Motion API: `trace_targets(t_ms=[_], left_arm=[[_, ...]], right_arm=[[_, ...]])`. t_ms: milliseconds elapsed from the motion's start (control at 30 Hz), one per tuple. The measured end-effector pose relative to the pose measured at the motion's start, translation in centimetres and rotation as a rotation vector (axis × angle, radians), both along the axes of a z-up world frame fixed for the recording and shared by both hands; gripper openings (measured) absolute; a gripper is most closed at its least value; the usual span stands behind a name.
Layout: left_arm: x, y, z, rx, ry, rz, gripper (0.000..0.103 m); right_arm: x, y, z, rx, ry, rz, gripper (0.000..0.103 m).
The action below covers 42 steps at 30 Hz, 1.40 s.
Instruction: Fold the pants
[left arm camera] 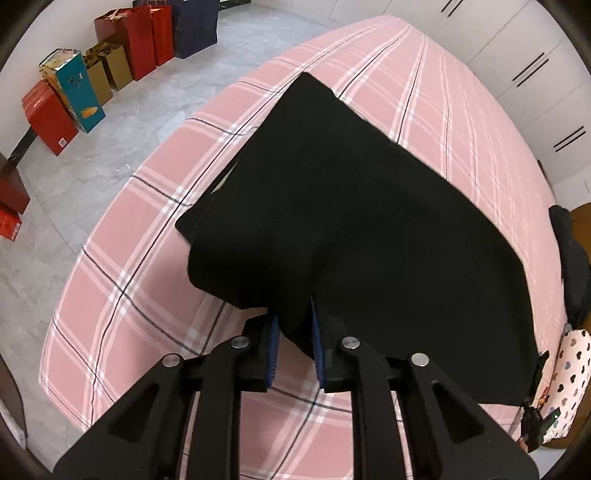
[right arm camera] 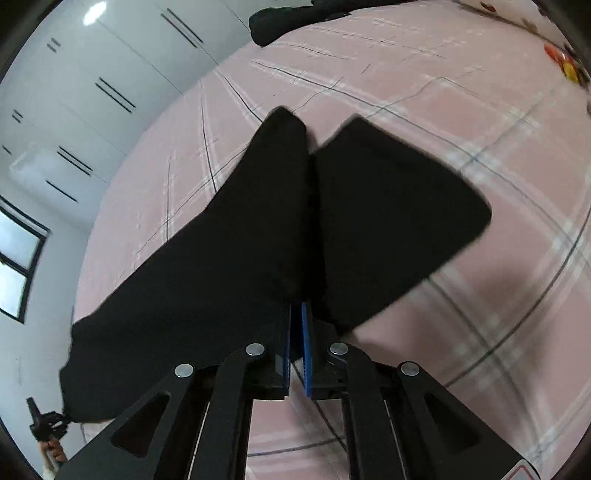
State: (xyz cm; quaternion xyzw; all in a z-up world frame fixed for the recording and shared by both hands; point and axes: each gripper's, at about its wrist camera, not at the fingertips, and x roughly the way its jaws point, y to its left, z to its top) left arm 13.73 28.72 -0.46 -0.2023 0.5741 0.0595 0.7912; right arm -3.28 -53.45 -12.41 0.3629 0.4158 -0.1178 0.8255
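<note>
Black pants [left arm camera: 351,206] hang over a bed with a pink plaid sheet [left arm camera: 140,258]. My left gripper [left arm camera: 293,314] is shut on a bunched edge of the pants between its blue pads [left arm camera: 272,347]. The cloth stretches right to the other gripper [left arm camera: 535,424] at the frame's edge. In the right wrist view my right gripper [right arm camera: 297,310] is shut on the pants [right arm camera: 258,229], lifted above the sheet [right arm camera: 498,295]. The cloth drapes away on both sides of the fingers. The left gripper [right arm camera: 46,424] shows at the lower left, holding the far end.
Red, gold, teal and navy gift bags [left arm camera: 122,51] stand on the grey floor along the wall. White wardrobe doors [left arm camera: 535,74] lie beyond the bed. Another dark garment [right arm camera: 295,18] and a heart-print pillow [left arm camera: 569,376] lie on the bed.
</note>
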Motion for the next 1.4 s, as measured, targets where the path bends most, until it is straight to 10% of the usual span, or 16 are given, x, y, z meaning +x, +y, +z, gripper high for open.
trace_targets(t_ms=[200,533,600,633,667,833,1000,1100,1233,1400], left_arm=[[0.4,-1.4,-0.1,0.086,0.006,-0.038,0.017],[0.1,-1.7,0.0,0.112,0.021,-0.032,0.020],[0.2,-1.6,-0.2,0.098,0.032,-0.017,0.019],[0.2,-1.5,-0.1,0.097,0.034,-0.012,0.019],[0.4,-1.6,0.1,0.102,0.032,-0.006,0.017],[0.9,-1.6,2.1,0.150,-0.003,-0.037,0.016],[1.4,-1.5,0.1,0.185,0.042,-0.058,0.018],[1.0,-1.8,0.3,0.211,0.024,-0.069,0.019],[0.4,-1.3,0.6,0.184,0.012,-0.070,0.021],[-2.4,-4.0,3.0,0.257,-0.080,-0.082,0.025]], right_arm=[[1.2,-0.3,4.6,-0.271,0.021,-0.045,0.071],[6.5,5.4,4.7,-0.556,0.064,0.250,0.080],[7.3,6.5,3.4,-0.668,0.118,0.302,0.071],[7.9,6.4,2.7,-0.679,0.156,0.302,0.023],[8.3,5.2,2.0,-0.615,0.185,0.280,0.004],[3.3,-1.9,6.8,-0.236,-0.112,-0.006,0.003],[2.2,-5.4,-0.1,-0.047,0.069,-0.020,0.005],[0.3,-5.6,0.9,-0.053,0.018,-0.106,0.026],[-3.0,-3.8,4.5,-0.220,-0.012,-0.209,0.030],[2.0,5.0,8.2,-0.250,-0.163,0.122,0.030]])
